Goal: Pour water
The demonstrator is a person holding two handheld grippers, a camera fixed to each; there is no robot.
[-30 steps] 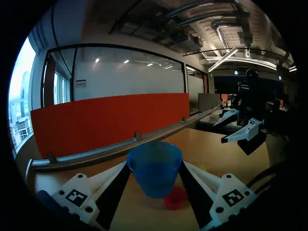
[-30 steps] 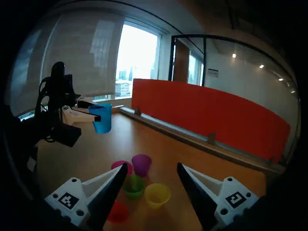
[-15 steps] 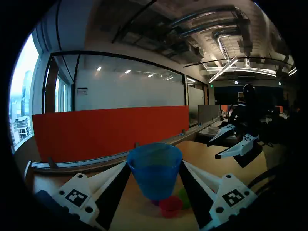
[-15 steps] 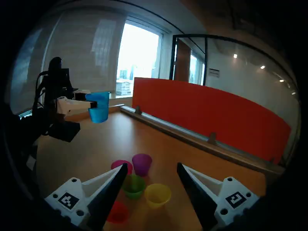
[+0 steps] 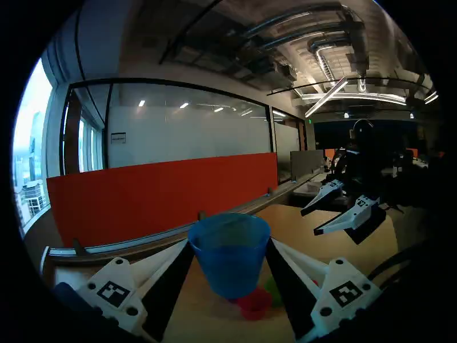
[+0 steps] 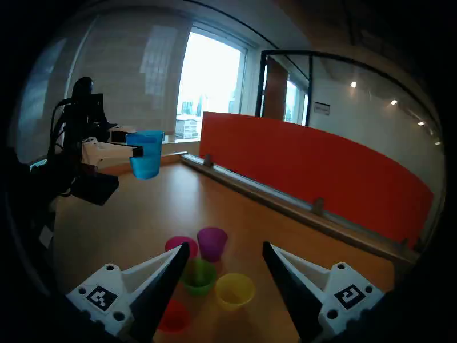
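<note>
A translucent blue cup (image 5: 229, 254) sits upright between the fingers of my left gripper (image 5: 228, 251), which is shut on it, lifted above the wooden table (image 5: 308, 220). From the right gripper view the same blue cup (image 6: 144, 154) hangs high at the left, held by the left gripper (image 6: 134, 152). My right gripper (image 6: 224, 254) is open and empty, hovering over a cluster of cups: purple (image 6: 212, 243), pink (image 6: 180, 247), green (image 6: 198, 276), yellow (image 6: 234, 290) and red (image 6: 174, 315). In the left gripper view the right gripper (image 5: 328, 208) shows far right, and a red cup (image 5: 255, 302) below.
An orange divider panel (image 6: 320, 171) with a metal rail (image 6: 280, 203) runs along the table's far edge. Windows lie beyond it at the left. A dark monitor and cables (image 6: 80, 123) stand behind the left gripper. Bare tabletop (image 6: 188, 200) spreads between the cups and the divider.
The left gripper has lifted the blue cup higher above the table and the cups beneath it. The right gripper has stayed almost still over the cup cluster.
</note>
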